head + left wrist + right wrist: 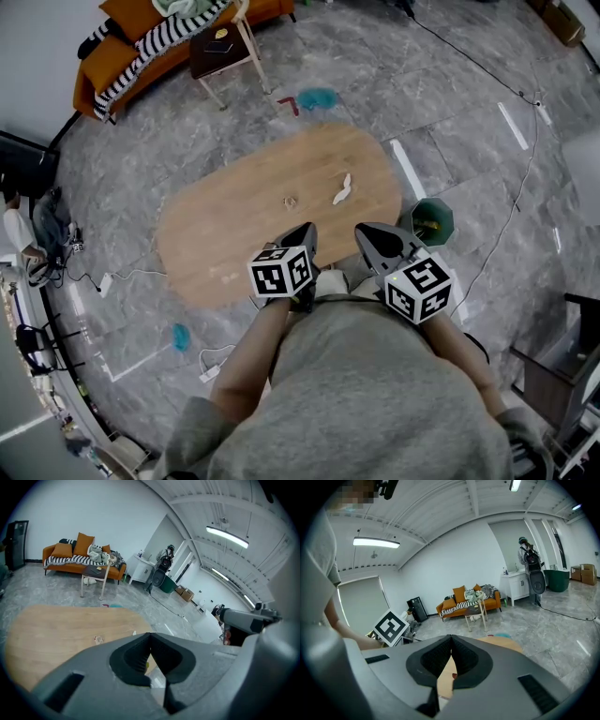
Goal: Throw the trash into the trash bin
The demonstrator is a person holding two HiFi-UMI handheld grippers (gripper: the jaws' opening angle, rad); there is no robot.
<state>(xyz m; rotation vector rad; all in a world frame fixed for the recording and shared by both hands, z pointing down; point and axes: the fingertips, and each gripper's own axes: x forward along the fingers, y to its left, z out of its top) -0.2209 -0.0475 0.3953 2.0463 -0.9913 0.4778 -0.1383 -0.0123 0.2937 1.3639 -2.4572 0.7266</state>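
Barely started, by the look of it. Closest to the camera, the left gripper [305, 230] and right gripper [367, 230] hang side by side over the near edge of the light oval wooden table [234, 225]. Each claw is pinched closed with nothing in it, and each gripper's own view shows its tips meeting with only tabletop visible behind.

Further in, toward the table's right half, sit a crumpled white paper scrap [342, 190] and, just left of it, a small pale crumb of litter [291, 201]. Neither is touched, so both pickups are left to do.

The round dark green trash bin [419, 208] stands on the floor just off the table's right end. There's a yellowish something inside it, so maybe one piece is already binned, but that's a guess.

Past the table's far edge, a teal blob [317, 97] and a little red item [289, 105] lie on the grey floor. Another teal bit [180, 336] lies off the table's near-left side. Whether these are trash or not is hard to call.

Hard to see:
- The small crumb is too tiny to identify.
- The bin's contents are mostly in shadow.
- In both gripper views the claw bodies block most of the table.
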